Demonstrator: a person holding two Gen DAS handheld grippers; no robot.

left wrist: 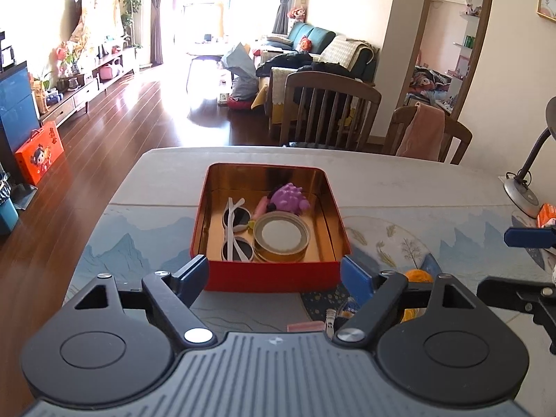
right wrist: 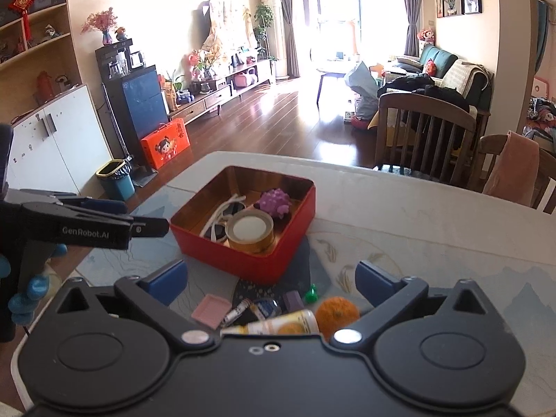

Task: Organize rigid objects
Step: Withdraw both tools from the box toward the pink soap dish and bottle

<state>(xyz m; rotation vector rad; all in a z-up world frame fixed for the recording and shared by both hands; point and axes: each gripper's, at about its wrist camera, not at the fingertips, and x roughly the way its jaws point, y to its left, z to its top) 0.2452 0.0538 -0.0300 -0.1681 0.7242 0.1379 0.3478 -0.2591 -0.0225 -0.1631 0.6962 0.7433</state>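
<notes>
We count three things already in the red metal tin (right wrist: 243,260): white-framed sunglasses (left wrist: 235,231), a roll of tape (right wrist: 249,231), a purple spiky toy (right wrist: 274,202). Our left gripper (left wrist: 274,271) and right gripper (right wrist: 274,279) hold nothing, fingers spread. An orange (right wrist: 336,314), pink tray (right wrist: 211,311) and bottle (right wrist: 278,325) wait on the counter (right wrist: 434,222).

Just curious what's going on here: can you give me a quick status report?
Left gripper and right gripper open, empty. Red tin holds sunglasses, tape roll, purple toy. Orange, bottle wait outside.
</notes>
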